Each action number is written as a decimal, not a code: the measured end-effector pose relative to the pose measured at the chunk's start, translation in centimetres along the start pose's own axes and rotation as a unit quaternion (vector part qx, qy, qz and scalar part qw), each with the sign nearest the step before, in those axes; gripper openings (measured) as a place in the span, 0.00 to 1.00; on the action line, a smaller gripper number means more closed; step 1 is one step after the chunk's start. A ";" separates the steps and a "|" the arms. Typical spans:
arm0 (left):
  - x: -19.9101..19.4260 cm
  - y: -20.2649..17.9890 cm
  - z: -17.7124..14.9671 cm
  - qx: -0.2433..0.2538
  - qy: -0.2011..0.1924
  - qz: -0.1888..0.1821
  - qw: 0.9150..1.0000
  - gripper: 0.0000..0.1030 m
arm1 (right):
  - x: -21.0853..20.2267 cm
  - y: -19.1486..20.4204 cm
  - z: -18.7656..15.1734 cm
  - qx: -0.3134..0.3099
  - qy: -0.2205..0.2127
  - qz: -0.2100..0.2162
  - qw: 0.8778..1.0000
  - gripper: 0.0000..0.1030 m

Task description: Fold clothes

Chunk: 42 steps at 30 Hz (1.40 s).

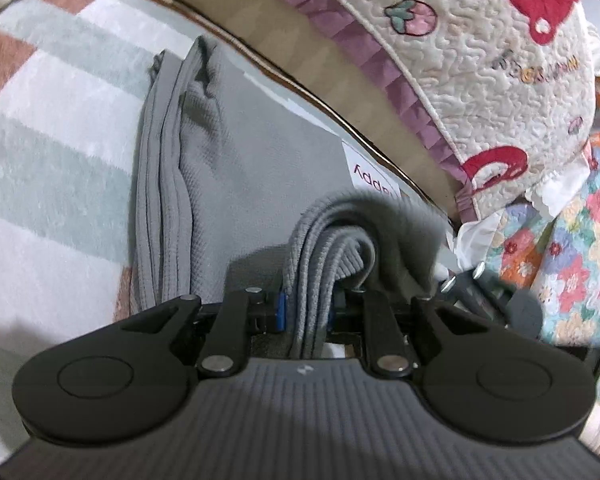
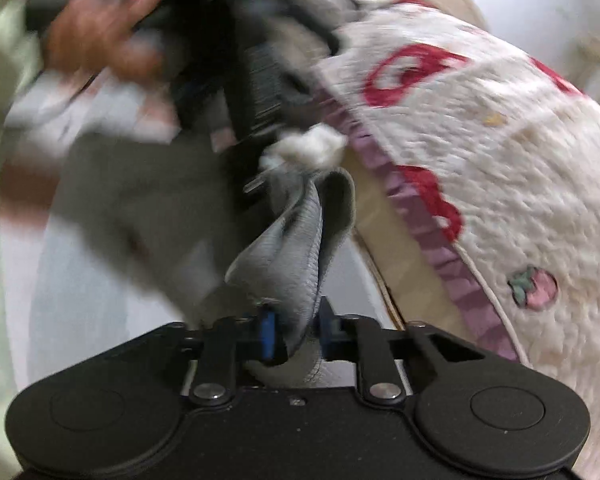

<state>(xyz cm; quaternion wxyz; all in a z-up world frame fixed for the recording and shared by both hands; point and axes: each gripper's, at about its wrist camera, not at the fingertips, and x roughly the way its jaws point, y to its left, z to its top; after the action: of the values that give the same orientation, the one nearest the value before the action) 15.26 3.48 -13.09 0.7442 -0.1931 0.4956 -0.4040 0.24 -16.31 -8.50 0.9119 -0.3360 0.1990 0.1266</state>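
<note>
A grey knit garment (image 1: 236, 152) lies partly folded on a striped blanket (image 1: 48, 152), with a white label (image 1: 374, 178) near its far edge. My left gripper (image 1: 306, 314) is shut on a bunched fold of the grey garment, lifted over the flat part. My right gripper (image 2: 296, 334) is shut on another bunched end of the grey garment (image 2: 296, 236). In the blurred right wrist view the left gripper's body (image 2: 256, 92) and the person's hand (image 2: 108, 36) show ahead.
A quilted cream cover with red shapes and a purple frill (image 1: 472, 60) lies to the right, also in the right wrist view (image 2: 500, 160). A tan bed edge (image 1: 300, 56) runs behind the garment. A floral quilt (image 1: 580, 248) is at the far right.
</note>
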 end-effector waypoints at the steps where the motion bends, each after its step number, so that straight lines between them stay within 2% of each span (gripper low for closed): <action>1: -0.1 -0.5 -0.1 0.018 0.000 0.006 1.000 0.17 | -0.1 -1.2 0.3 0.034 -0.003 0.000 0.999 0.15; 4: -0.3 -3.0 -0.8 0.112 0.001 0.037 0.993 0.19 | -0.5 -4.8 0.7 0.132 -0.011 -0.002 0.991 0.14; 6: -0.1 -4.8 -1.5 0.164 0.009 0.053 0.985 0.32 | -0.6 -6.6 0.5 0.176 -0.012 0.004 0.984 0.14; 7: 0.2 -5.6 -2.0 0.189 0.014 0.062 0.980 0.51 | -0.6 -7.2 0.3 0.189 -0.013 0.007 0.982 0.14; 8: 0.5 -6.1 -2.4 0.206 0.018 0.073 0.976 0.57 | -0.6 -7.7 0.0 0.201 -0.013 0.010 0.979 0.14; 10: 1.2 -7.1 -3.3 0.242 0.026 0.095 0.965 0.57 | -0.5 -8.2 -0.3 0.218 -0.010 0.017 0.976 0.14; 11: 1.5 -7.6 -3.7 0.267 0.026 0.114 0.957 0.56 | -0.4 -8.4 -0.5 0.225 -0.009 0.022 0.974 0.14; 12: 1.9 -8.0 -4.2 0.293 0.022 0.146 0.945 0.55 | -0.4 -8.4 -0.6 0.229 -0.008 0.026 0.973 0.14; 14: 2.5 -8.6 -5.1 0.345 0.015 0.209 0.915 0.36 | -0.2 -8.4 -0.8 0.227 -0.006 0.028 0.973 0.14; 15: 2.3 -8.8 -5.4 0.359 0.012 0.215 0.908 0.33 | -0.3 -8.6 -0.8 0.228 -0.004 0.029 0.973 0.14; 19: 1.7 -9.9 -6.9 0.414 -0.003 0.242 0.878 0.32 | -0.8 -8.7 -0.9 0.238 -0.005 0.030 0.971 0.13; 21: 1.5 -10.4 -7.6 0.441 -0.011 0.254 0.861 0.17 | -1.6 -8.7 -1.0 0.249 -0.013 0.038 0.968 0.13; 22: 1.3 -10.7 -8.0 0.455 -0.014 0.261 0.852 0.13 | -2.1 -8.6 -1.1 0.255 -0.019 0.045 0.966 0.13; 28: 0.4 -12.3 -10.3 0.530 -0.034 0.296 0.794 0.11 | -7.1 -7.0 -2.6 0.288 -0.050 0.080 0.953 0.12; 33: -4.2 -15.4 -13.7 0.544 0.035 0.307 0.780 0.11 | -11.1 -4.1 -3.8 0.340 -0.020 0.133 0.931 0.12; 34: -4.7 -16.1 -14.1 0.541 0.046 0.299 0.784 0.11 | -11.8 -3.3 -4.1 0.350 -0.015 0.138 0.926 0.12; 35: -5.0 -16.4 -14.5 0.543 0.057 0.294 0.784 0.11 | -12.3 -2.7 -4.4 0.362 -0.015 0.141 0.921 0.12; 36: -5.3 -16.8 -15.0 0.546 0.069 0.289 0.783 0.11 | -12.4 -2.5 -4.7 0.371 -0.016 0.143 0.917 0.12; 37: -5.2 -16.7 -15.1 0.556 0.078 0.282 0.778 0.12 | -12.4 -2.5 -4.9 0.380 -0.016 0.146 0.913 0.12; 39: -4.4 -16.0 -14.4 0.566 0.086 0.266 0.776 0.15 | -11.4 -3.3 -5.4 0.389 -0.014 0.151 0.909 0.12; 42: -3.8 -13.6 -11.1 0.540 0.080 0.207 0.812 0.15 | -8.5 -5.3 -6.2 0.402 -0.004 0.163 0.901 0.12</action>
<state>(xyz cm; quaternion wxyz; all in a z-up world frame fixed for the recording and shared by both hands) -0.92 -0.44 -6.35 0.7523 0.3800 0.2840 -0.4572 -7.12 -25.22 -5.99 0.9368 0.0970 0.2812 0.1841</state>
